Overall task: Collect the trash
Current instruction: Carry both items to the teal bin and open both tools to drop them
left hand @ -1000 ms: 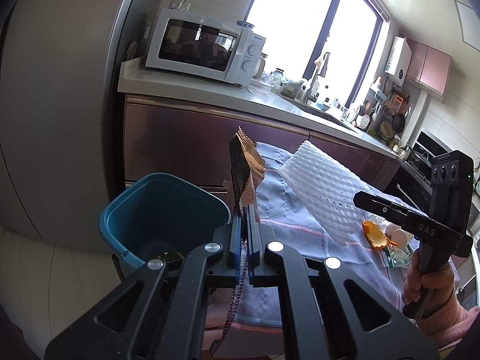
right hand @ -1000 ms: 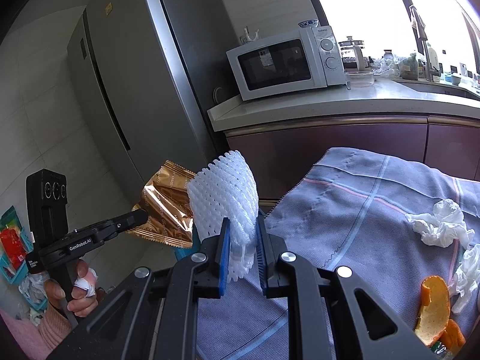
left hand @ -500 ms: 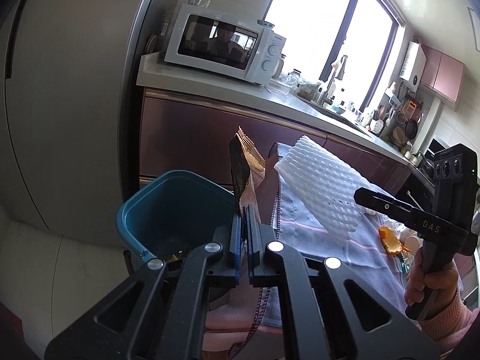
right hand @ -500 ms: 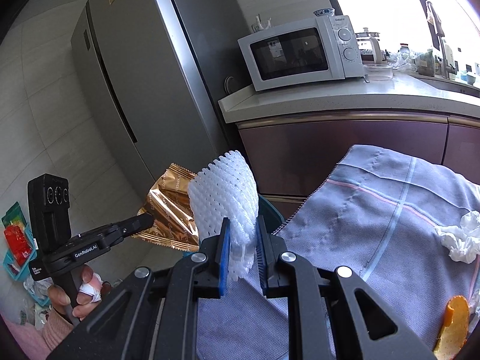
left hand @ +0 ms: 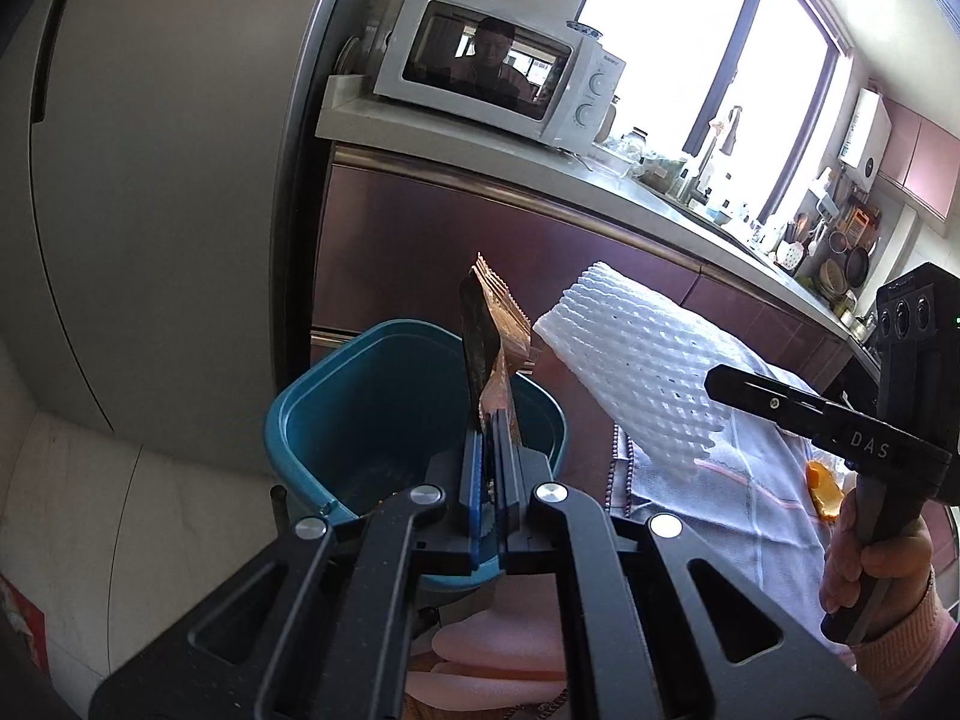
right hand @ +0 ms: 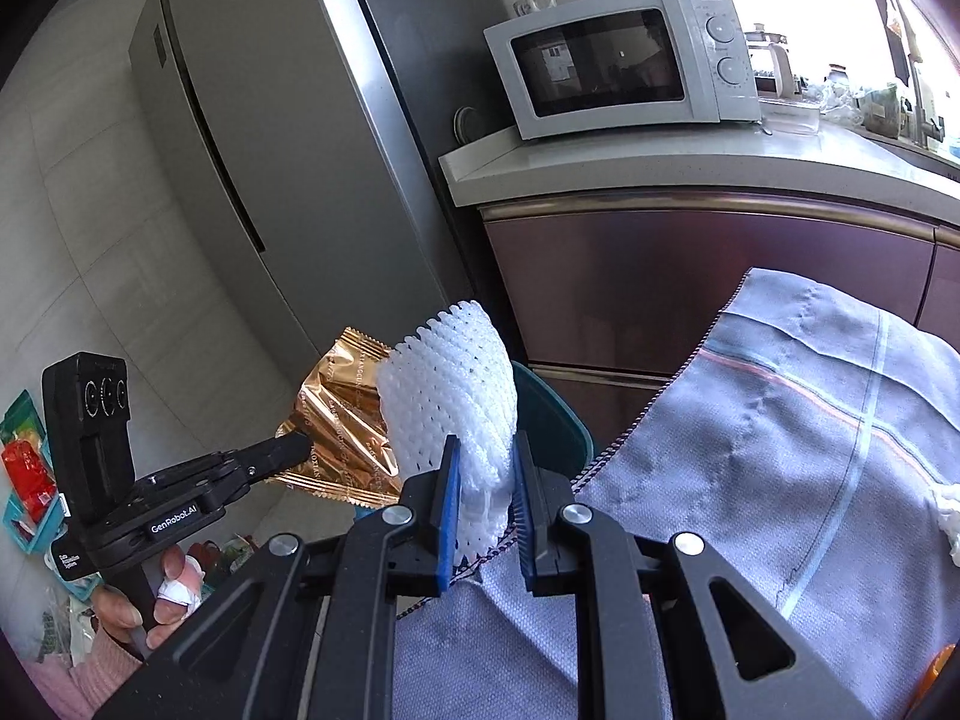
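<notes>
My left gripper (left hand: 491,426) is shut on a gold foil wrapper (left hand: 495,342) and holds it upright over the teal trash bin (left hand: 360,396). The wrapper also shows in the right wrist view (right hand: 336,420), held by the left gripper (right hand: 300,450). My right gripper (right hand: 485,474) is shut on a white foam fruit net (right hand: 450,396), held beside the bin's rim (right hand: 552,414). The net also shows in the left wrist view (left hand: 636,372), at the tip of the right gripper (left hand: 714,381), just right of the bin.
A table with a grey-blue cloth (right hand: 780,456) lies to the right, with orange peel (left hand: 825,483) and white tissue (right hand: 948,516) on it. A steel fridge (right hand: 288,180) stands behind the bin. A counter (right hand: 660,168) carries a white microwave (right hand: 624,66).
Both grippers have moved left from over the table toward the bin, each keeping its piece. The wrapper now hangs over the bin opening.
</notes>
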Motion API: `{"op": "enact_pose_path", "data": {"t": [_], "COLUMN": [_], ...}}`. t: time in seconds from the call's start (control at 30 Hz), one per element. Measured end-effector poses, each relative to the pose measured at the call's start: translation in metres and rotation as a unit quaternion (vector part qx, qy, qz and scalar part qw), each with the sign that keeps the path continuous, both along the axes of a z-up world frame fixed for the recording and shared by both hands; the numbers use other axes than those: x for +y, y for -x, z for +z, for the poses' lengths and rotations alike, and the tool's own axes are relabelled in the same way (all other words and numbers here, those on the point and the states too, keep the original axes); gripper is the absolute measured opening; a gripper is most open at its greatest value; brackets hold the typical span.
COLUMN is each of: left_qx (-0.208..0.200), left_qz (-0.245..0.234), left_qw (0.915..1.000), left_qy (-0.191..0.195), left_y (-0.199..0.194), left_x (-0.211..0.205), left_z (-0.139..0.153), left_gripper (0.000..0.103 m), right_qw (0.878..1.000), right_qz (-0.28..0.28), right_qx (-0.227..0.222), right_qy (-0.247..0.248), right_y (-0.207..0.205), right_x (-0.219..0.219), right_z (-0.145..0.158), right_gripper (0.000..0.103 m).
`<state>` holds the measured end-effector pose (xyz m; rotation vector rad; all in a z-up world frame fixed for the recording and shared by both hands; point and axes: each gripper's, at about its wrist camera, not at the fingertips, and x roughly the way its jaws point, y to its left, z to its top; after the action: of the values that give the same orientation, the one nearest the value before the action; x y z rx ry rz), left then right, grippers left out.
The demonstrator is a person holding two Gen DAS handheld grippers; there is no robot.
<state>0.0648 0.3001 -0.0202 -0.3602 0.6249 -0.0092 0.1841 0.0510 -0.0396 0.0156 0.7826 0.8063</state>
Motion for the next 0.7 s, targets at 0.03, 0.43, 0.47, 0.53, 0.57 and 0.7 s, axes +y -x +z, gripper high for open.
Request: {"op": "enact_pose_path", "data": {"t": [0.03,0.43,0.47,0.53,0.57,0.7], "left_qx": [0.002,0.039,0.043,0.05,0.053,0.067], "left_qz": [0.001,0.018,0.019,0.02,0.022,0.025], "left_qw": [1.0,0.9991,0.9989,0.9985,0.9983,0.9974], "left_qy": [0.001,0.004,0.005,0.005,0.004,0.004], "left_y": [-0.002,-0.029,-0.032,-0.039,-0.042,-0.054], "left_x": [0.001,0.009,0.01,0.011,0.01,0.011], "left_z": [-0.002,-0.035,-0.038,-0.044,-0.047,-0.059], "left_gripper": [0.004,0.004,0.004,0.004,0.004,0.004], "right_qw": [1.0,0.998,0.998,0.997,0.996,0.995], "right_qz": [0.001,0.002,0.002,0.002,0.003,0.007], "right_qx": [0.004,0.039,0.04,0.044,0.047,0.055], "right_qy": [0.003,0.053,0.058,0.065,0.07,0.089], "right_y": [-0.002,-0.029,-0.031,-0.034,-0.035,-0.04], "right_x": [0.004,0.044,0.047,0.053,0.056,0.067], "right_z": [-0.002,-0.031,-0.033,-0.037,-0.04,-0.048], "right_gripper": [0.015,0.015,0.015,0.015,0.016,0.017]}}
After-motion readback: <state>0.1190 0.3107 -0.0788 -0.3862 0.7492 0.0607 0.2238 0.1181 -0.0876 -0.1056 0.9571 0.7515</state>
